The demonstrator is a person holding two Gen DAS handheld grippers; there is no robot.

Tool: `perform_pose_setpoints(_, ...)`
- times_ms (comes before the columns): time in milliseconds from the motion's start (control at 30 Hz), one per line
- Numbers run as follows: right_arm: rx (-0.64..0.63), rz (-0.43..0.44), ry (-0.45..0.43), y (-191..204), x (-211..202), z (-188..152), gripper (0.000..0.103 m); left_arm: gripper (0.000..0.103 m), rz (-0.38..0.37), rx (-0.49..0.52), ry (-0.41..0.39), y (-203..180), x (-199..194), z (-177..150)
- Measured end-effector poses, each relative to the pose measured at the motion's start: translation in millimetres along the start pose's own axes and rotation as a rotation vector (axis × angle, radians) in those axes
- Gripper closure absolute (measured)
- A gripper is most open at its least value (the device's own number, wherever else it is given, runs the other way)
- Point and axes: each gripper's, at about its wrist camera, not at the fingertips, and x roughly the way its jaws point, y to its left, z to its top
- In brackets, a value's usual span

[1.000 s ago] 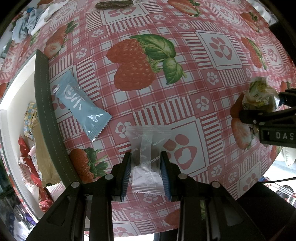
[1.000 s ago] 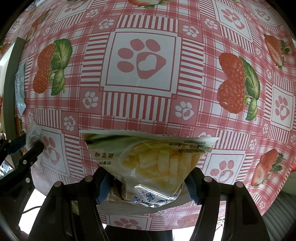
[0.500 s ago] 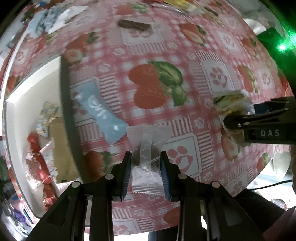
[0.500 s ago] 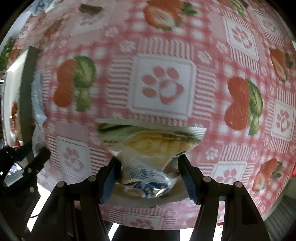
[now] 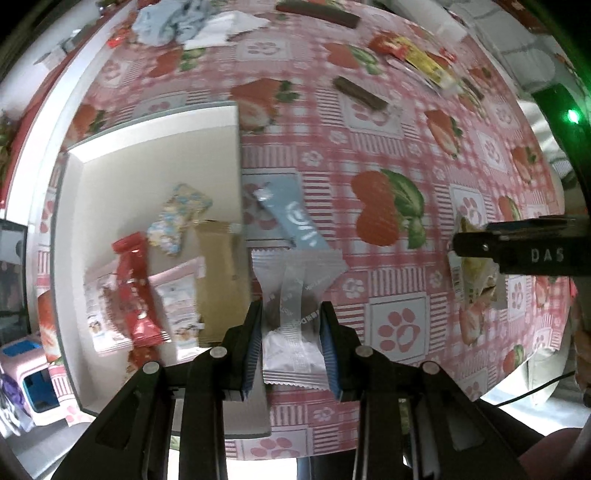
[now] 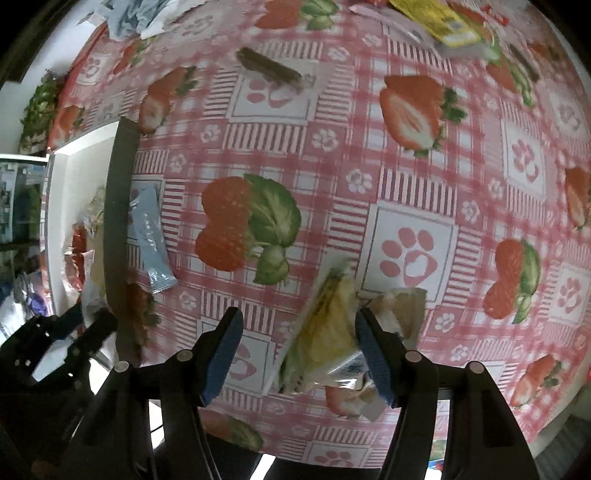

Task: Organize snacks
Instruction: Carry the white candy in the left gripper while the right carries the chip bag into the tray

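My left gripper (image 5: 291, 332) is shut on a white translucent snack packet (image 5: 293, 317) and holds it above the table, just right of the white storage box (image 5: 147, 144). The box holds several snacks, among them a red packet (image 5: 136, 288) and a tan packet (image 5: 218, 280). A light blue packet (image 5: 295, 218) lies on the cloth beside the box wall. My right gripper (image 6: 297, 354) has its jaws apart; a yellow-green chip bag (image 6: 328, 332) hangs tilted against the right finger only. That bag also shows in the left wrist view (image 5: 472, 273).
The table has a pink strawberry-and-paw cloth (image 6: 406, 155). Brown bars (image 5: 360, 94) (image 5: 317, 13), yellow and red packets (image 5: 417, 59) and crumpled blue-white wrappers (image 5: 192, 22) lie at the far side. The box's dark wall (image 6: 118, 221) stands at the left. The table's front edge is close below.
Both grippers rose and swung left towards the box with their snacks. The right jaws opened wide and the chip bag tipped on edge. The left grip is unchanged.
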Motion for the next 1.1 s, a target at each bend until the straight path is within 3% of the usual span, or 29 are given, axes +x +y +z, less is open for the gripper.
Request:
perform_pose_setpoints(67, -0.112, -0.084, 0.009, 5, 3, -1, 0.035, 0.070, 0.001, -0.014, -0.002, 6, -2, -1)
perform_pose_setpoints(133, -0.215, -0.167, 0.000, 11, 7, -14, 0.010, 0.070, 0.000, -0.024, -0.005, 10, -3, -3)
perform_pose_setpoints(167, -0.266, -0.192, -0.005, 8, 8, -19, 0.008, 0.070, 0.001, -0.029, -0.006, 12, -4, -3)
perform_pose_setpoints(367, -0.511, -0.202, -0.052, 0, 4, -48, 0.008, 0.070, -0.002, -0.065, -0.006, 26, -8, -6)
perform_pose_setpoints(500, -0.699, -0.223, -0.005, 14, 23, -60, 0.008, 0.070, 0.010, -0.090, 0.000, 36, -9, -6)
perform_pose_setpoints(567, -0.729, -0.221, 0.027, 20, 36, -60, 0.008, 0.070, 0.016, -0.105, 0.005, 39, -8, -6)
perform_pose_setpoints(667, -0.736, -0.232, 0.091, 27, 57, -59, 0.009, 0.070, 0.017, -0.121, 0.016, 43, -7, -6)
perform_pose_setpoints(733, -0.716, -0.209, 0.133, 27, 66, -61, 0.033, 0.070, 0.018, -0.131, 0.022, 44, -5, -7)
perform_pose_setpoints(833, -0.615, -0.151, 0.125, 24, 57, -55, 0.049, 0.070, 0.013, -0.143, 0.016, 47, -6, -9)
perform_pose_setpoints(967, -0.466, -0.030, 0.096, 22, 33, -33, 0.049, 0.070, 0.015, -0.174, 0.006, 54, -9, -9)
perform_pose_setpoints(1100, -0.402, 0.068, 0.047, 36, 6, -4, 0.049, 0.070, 0.025, -0.199, -0.012, 67, -16, -9)
